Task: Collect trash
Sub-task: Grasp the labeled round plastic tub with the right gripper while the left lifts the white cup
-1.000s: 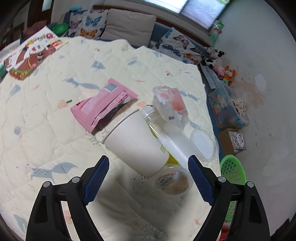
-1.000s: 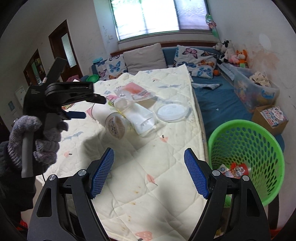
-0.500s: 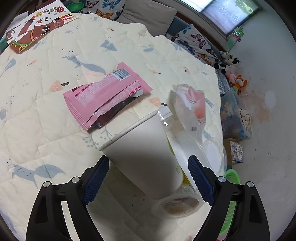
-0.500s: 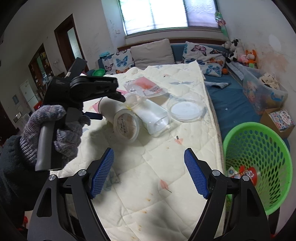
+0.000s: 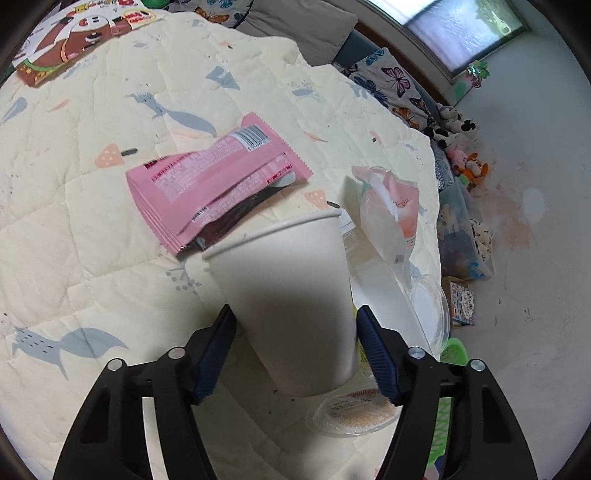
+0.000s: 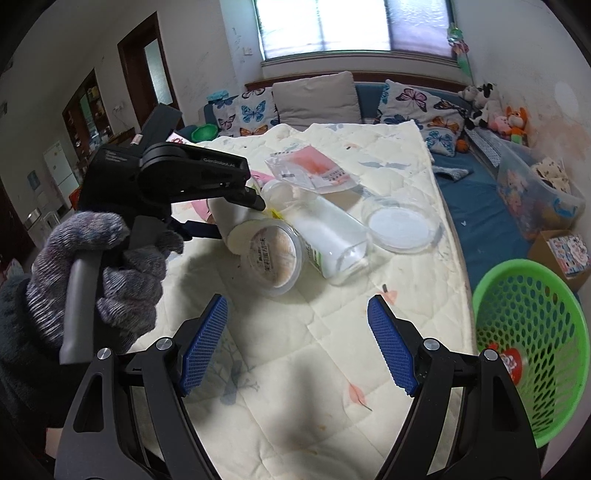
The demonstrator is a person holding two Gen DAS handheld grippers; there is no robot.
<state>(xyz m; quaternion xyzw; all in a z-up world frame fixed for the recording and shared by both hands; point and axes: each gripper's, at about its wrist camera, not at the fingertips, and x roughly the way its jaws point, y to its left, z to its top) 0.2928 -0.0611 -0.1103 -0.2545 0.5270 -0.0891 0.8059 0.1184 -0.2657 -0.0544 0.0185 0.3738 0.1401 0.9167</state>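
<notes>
A white paper cup (image 5: 291, 295) lies on its side on the quilted bed cover (image 5: 74, 221). My left gripper (image 5: 295, 321) straddles it; its jaws are closing and the blue pads touch both of the cup's sides. Behind the cup lies a pink wrapper (image 5: 214, 184). Beside the cup are a clear bottle (image 6: 332, 240), a round lidded tub (image 6: 273, 258) and a crumpled plastic bag (image 6: 310, 170). In the right wrist view a gloved hand (image 6: 103, 266) holds the left gripper (image 6: 236, 218). My right gripper (image 6: 297, 325) hovers open over bare quilt in front of the tub, holding nothing.
A green mesh basket (image 6: 532, 332) with some trash inside stands on the floor off the bed's right edge. A clear round dish (image 6: 402, 225) lies near that edge. Pillows (image 6: 314, 96) line the far end, and a picture book (image 5: 74, 33) lies far left.
The left gripper sank down over the paper cup and its jaws narrowed from wide apart to the cup's sides. The right gripper drew closer to the pile of trash.
</notes>
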